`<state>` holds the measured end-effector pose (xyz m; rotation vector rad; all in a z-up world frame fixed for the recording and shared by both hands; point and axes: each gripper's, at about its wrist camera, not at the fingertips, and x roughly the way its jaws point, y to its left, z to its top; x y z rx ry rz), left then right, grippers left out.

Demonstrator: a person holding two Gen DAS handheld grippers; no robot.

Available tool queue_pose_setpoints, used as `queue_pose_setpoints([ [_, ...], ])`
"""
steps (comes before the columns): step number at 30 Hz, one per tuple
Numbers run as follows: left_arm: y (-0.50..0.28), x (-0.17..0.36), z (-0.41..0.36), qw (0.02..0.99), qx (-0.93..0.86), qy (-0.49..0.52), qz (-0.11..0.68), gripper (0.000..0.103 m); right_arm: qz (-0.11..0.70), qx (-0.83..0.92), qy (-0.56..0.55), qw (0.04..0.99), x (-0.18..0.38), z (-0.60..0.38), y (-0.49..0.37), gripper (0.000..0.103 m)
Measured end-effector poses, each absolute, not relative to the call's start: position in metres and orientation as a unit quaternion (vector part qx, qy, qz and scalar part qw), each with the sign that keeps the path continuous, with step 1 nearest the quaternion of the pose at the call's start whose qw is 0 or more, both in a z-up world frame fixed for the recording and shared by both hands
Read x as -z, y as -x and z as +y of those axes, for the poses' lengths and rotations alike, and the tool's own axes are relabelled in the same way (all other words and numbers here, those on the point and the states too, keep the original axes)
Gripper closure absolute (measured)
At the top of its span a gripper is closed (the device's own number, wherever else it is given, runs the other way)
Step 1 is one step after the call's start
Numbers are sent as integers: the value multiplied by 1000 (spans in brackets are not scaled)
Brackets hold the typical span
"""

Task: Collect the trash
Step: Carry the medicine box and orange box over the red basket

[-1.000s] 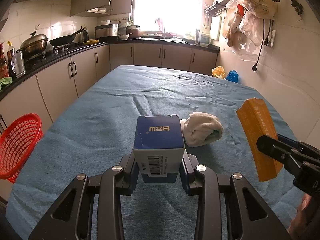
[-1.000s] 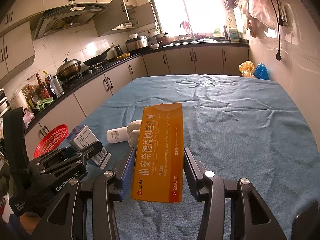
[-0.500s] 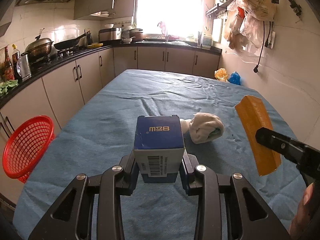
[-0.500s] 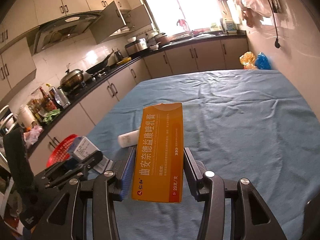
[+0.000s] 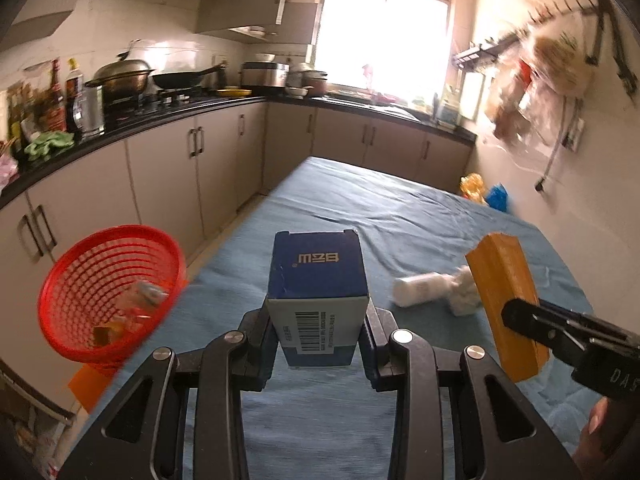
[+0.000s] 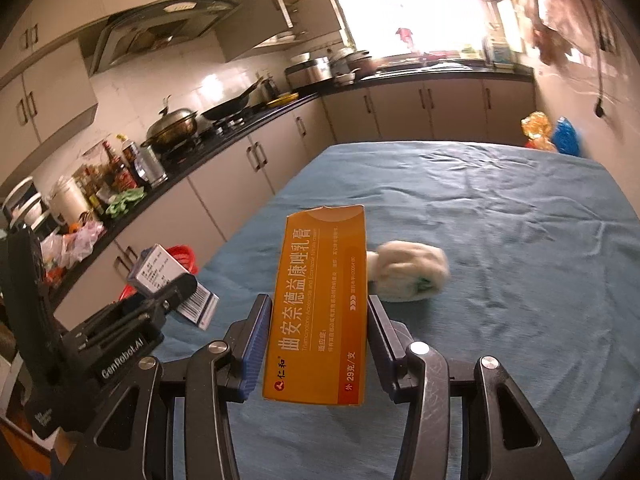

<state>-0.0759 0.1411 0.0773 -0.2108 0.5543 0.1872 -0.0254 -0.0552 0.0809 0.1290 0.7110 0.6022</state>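
My left gripper (image 5: pixel 318 332) is shut on a blue and white carton (image 5: pixel 318 276) with a barcode, held above the blue-covered table (image 5: pixel 360 208). The red mesh basket (image 5: pixel 108 288) stands off the table's left edge, with some scraps inside. My right gripper (image 6: pixel 316 336) is shut on a long orange medicine box (image 6: pixel 320 300); the orange box (image 5: pixel 506 300) also shows at the right of the left wrist view. A white crumpled wad (image 6: pixel 408 272) with a white tube (image 5: pixel 420 290) lies on the cloth beyond both grippers. The left gripper with its carton (image 6: pixel 168 276) shows at the left of the right wrist view.
Kitchen cabinets (image 5: pixel 168 168) and a counter with pots and bottles run along the left and the far wall. Plastic bags (image 5: pixel 484 192) sit at the table's far right corner. A wall with hanging bags (image 5: pixel 536 80) borders the right side. A person's hand (image 5: pixel 600 440) shows at lower right.
Both grippers have swung left with their boxes still held. The red basket has come nearer and further into the left wrist view, and the white wad has shifted right.
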Motion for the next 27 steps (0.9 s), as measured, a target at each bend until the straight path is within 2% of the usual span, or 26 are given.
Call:
queue_pose_setpoints([
  [16,119,-77,276,930,-190,184,255,70,353,-382,6,854,-94,91,34,52],
  [27,124,-58,336,910,-235,211,269,70,371,-426,28,825,-91,177,27,52],
])
